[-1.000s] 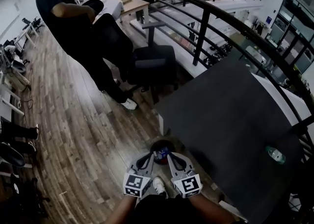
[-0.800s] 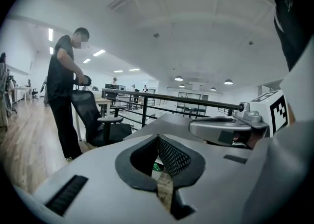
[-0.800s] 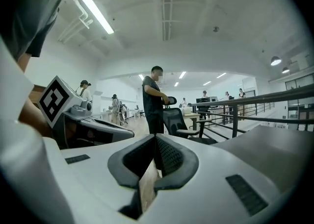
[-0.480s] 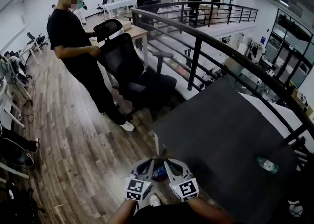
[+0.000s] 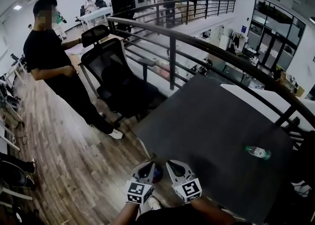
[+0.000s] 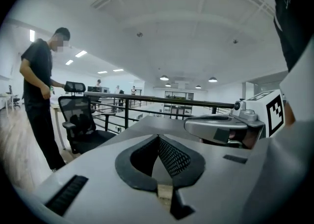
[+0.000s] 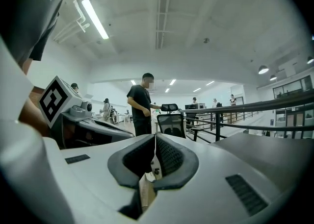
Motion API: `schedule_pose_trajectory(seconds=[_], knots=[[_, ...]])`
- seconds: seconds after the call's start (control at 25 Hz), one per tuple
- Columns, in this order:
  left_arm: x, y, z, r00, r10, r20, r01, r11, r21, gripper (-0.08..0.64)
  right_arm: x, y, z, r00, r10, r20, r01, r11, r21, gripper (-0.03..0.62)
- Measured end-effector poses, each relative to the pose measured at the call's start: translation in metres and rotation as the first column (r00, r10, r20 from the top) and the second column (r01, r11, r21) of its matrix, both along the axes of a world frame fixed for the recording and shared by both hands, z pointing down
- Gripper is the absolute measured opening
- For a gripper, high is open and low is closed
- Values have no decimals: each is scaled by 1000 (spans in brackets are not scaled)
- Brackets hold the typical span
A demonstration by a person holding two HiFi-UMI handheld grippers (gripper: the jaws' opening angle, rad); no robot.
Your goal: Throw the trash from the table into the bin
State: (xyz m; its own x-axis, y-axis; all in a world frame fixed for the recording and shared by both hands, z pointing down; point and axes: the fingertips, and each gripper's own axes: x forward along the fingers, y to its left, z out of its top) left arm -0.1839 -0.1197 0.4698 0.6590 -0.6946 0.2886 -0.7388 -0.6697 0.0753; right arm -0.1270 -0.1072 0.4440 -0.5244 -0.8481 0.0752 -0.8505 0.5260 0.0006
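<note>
Left gripper [image 6: 158,137], jaws together, apparently empty

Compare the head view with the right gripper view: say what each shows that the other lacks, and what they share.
Only the head view shows the plastic bottle lying on the dark table, towards its right side. Only the right gripper view shows the right tool from behind, along its jaws, which are pressed together with nothing between them. Both show the person in black, the office chair beside that person, the black railing and the left tool.
</note>
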Motion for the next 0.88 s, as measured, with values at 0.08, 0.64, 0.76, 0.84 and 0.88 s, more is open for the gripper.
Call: schedule_pose_trajectory(seconds=[0.08, 0.64, 0.76, 0.84, 0.88], knots=[[23, -2, 4, 998, 55, 10, -55, 998, -16, 23, 20, -2, 3, 999, 32, 3, -32, 999, -8, 25], [169, 25, -3, 954, 294, 63, -297, 953, 51, 23, 160, 40, 15, 961, 277, -17, -277, 961, -15, 25], [202, 33, -5, 937, 343, 60, -346, 937, 54, 23, 194, 51, 13, 939, 344, -21, -344, 939, 3, 25], [224, 40, -5, 924, 378, 55, -380, 924, 49, 23, 214, 59, 9, 925, 378, -23, -378, 926, 21, 25], [235, 43, -5, 918, 393, 54, -396, 917, 48, 23, 225, 63, 8, 919, 393, -27, -392, 919, 27, 25]])
